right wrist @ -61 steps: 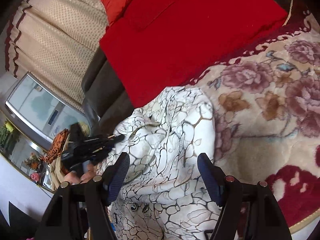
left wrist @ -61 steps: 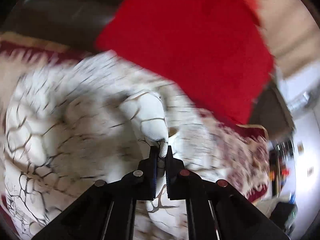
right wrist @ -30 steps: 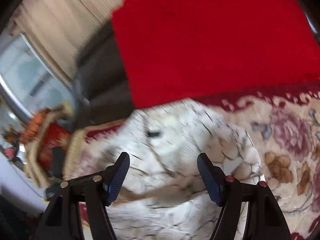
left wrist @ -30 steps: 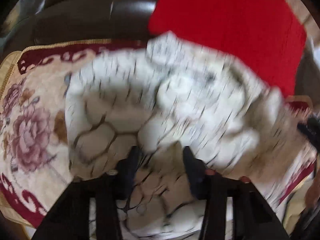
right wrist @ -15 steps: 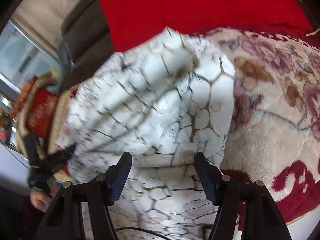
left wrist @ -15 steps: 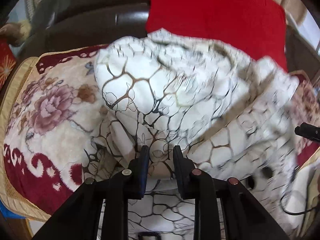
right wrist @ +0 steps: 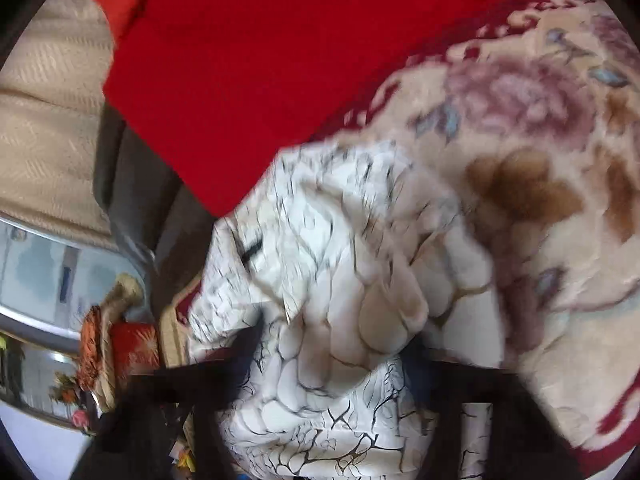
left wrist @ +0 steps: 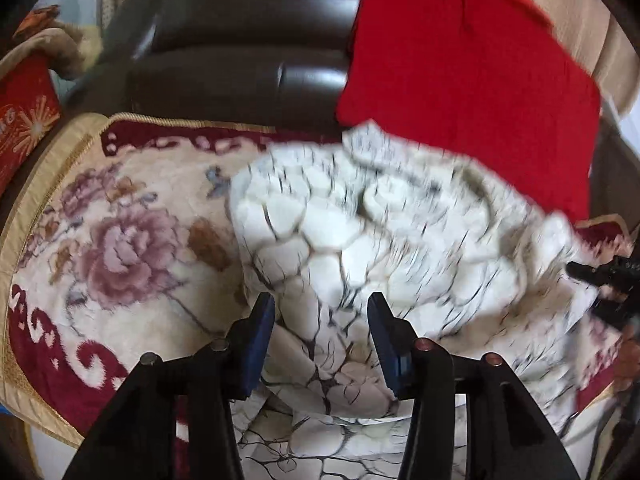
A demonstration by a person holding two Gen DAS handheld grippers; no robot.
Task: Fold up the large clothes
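Observation:
A large white garment with a dark crackle pattern (left wrist: 360, 248) lies bunched on a floral sofa cover (left wrist: 132, 240). My left gripper (left wrist: 321, 320) is open, its blue-padded fingers (left wrist: 260, 336) apart just above the garment's near fold. In the right wrist view the same garment (right wrist: 340, 280) fills the middle, blurred by motion. My right gripper (right wrist: 332, 344) is open, its dark fingers (right wrist: 248, 340) spread on either side of a bulge of the cloth. The right gripper also shows at the left wrist view's right edge (left wrist: 600, 276).
A red cushion (left wrist: 472, 72) leans on the dark leather sofa back (left wrist: 248, 40) behind the garment. A red embroidered cushion (left wrist: 24, 120) sits at the far left. Beige curtains (right wrist: 52, 120) and a mirror (right wrist: 48, 272) lie beyond the sofa end.
My left gripper held a fold of the garment shut two seconds ago, let it go, and its fingers now stand wide. Both grippers have swung over the garment, which has shifted on the sofa.

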